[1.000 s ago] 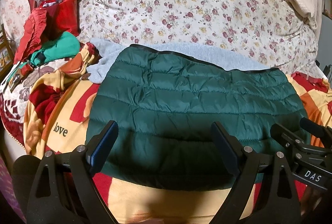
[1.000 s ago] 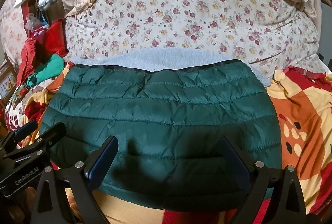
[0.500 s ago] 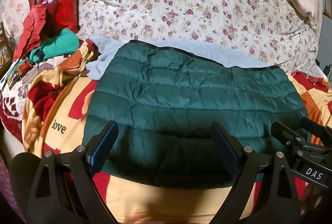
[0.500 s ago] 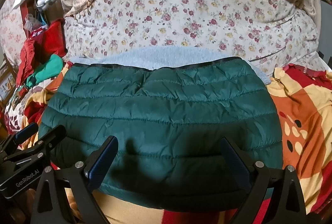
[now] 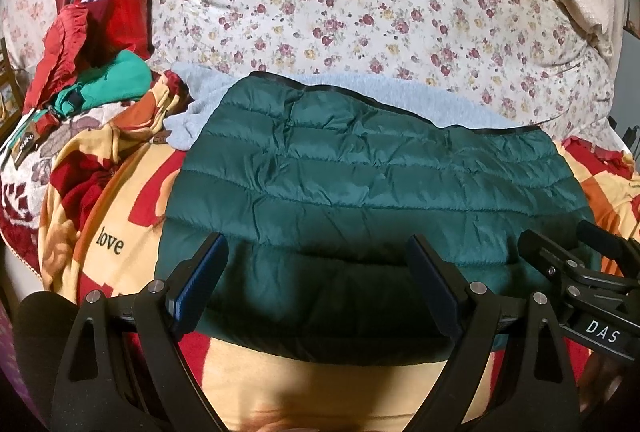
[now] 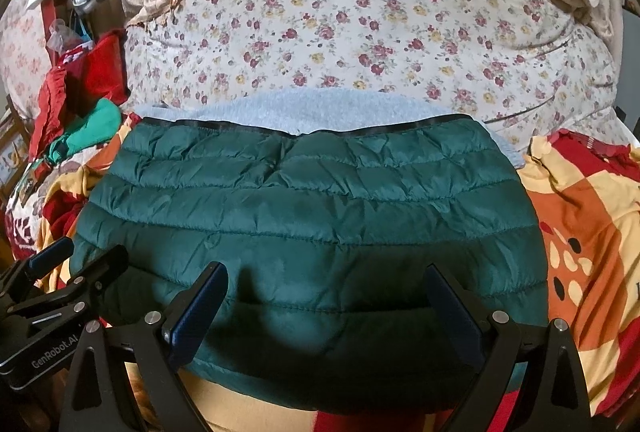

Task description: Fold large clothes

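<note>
While both grippers hang spread wide and empty over its near edge, the green quilted down jacket (image 5: 372,200) lies already folded into a broad rectangle on the yellow-and-red blanket (image 5: 120,264), its black-trimmed far edge resting on a pale blue fleece garment (image 5: 192,112) just beyond. The left gripper (image 5: 316,284) holds nothing, its blue-padded fingers (image 5: 200,284) well apart over the jacket's near left part; the right gripper (image 6: 326,308) is equally wide and bare over the near middle. Neither appears to be touching the fabric, though the contact itself is hard to judge from these views.

The step in hand looks like taking the near hem for another fold, or checking a finished one. To do it well, each gripper should come down on the hem near a corner, not mid-span, so the puffy panel lifts evenly. The fingers need to bite all stacked layers, since slick shell fabric slides and a shallow pinch would peel off only the top sheet. Carrying both corners together toward the trimmed edge keeps the quilting lines parallel. Trapped air will make the jacket spring back, so pressing along the crease should help. The floral quilt (image 6: 360,32) behind gives little room, so the fleece beneath may drag.
</note>
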Demonstrator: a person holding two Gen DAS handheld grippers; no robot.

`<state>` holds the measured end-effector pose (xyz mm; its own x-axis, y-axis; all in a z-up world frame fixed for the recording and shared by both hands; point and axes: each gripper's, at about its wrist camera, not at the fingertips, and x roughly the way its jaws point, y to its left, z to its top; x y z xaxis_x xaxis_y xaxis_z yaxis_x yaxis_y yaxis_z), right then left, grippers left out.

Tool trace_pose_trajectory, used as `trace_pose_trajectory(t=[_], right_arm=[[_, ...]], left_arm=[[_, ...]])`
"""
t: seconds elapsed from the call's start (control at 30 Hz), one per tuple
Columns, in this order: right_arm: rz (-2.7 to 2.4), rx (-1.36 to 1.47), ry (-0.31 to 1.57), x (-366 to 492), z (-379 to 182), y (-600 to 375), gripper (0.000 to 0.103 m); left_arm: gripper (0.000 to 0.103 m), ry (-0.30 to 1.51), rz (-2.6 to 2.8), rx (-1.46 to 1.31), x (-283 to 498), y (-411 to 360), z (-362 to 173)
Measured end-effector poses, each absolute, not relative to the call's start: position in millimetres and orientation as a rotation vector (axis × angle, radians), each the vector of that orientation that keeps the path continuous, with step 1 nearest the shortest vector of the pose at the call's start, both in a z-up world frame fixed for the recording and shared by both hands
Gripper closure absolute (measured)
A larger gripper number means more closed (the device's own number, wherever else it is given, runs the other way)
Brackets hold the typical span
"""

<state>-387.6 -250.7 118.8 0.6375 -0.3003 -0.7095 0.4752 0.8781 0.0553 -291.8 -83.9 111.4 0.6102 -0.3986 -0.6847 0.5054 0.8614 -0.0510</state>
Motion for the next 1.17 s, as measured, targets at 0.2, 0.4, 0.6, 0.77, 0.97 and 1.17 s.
trace_pose_trajectory(t=[0.2, 0.4, 0.6, 0.77, 0.97, 1.17], right_arm=[[-0.448, 0.248, 0.763, -386.8, 117.8, -250.6, 0.006], [-0.447, 0.252, 0.765, -387.2, 117.0, -251.5, 0.006], [-0.453, 0.266, 0.762, -388.9, 116.9, -254.3, 0.006], [-0.451, 0.264, 0.764, -388.3, 117.6, -254.1, 0.006], [-0.448, 0.265, 0.775, -385.8, 115.9, -253.9, 0.006], [-0.449, 0.266, 0.776, -385.2, 115.1, -252.7, 0.006]], left_arm=[[0.013, 0.757, -0.524, 0.15, -290.6, -83.9, 110.2], [0.013, 0.757, -0.524, 0.152, -290.2, -84.6, 109.2], [0.013, 0.755, -0.527, 0.161, -292.1, -87.0, 108.0], [0.013, 0.757, -0.527, 0.161, -292.3, -87.3, 107.8], [0.013, 0.753, -0.531, 0.162, -292.7, -87.8, 108.1], [0.013, 0.725, -0.548, 0.178, -297.8, -92.1, 108.7]])
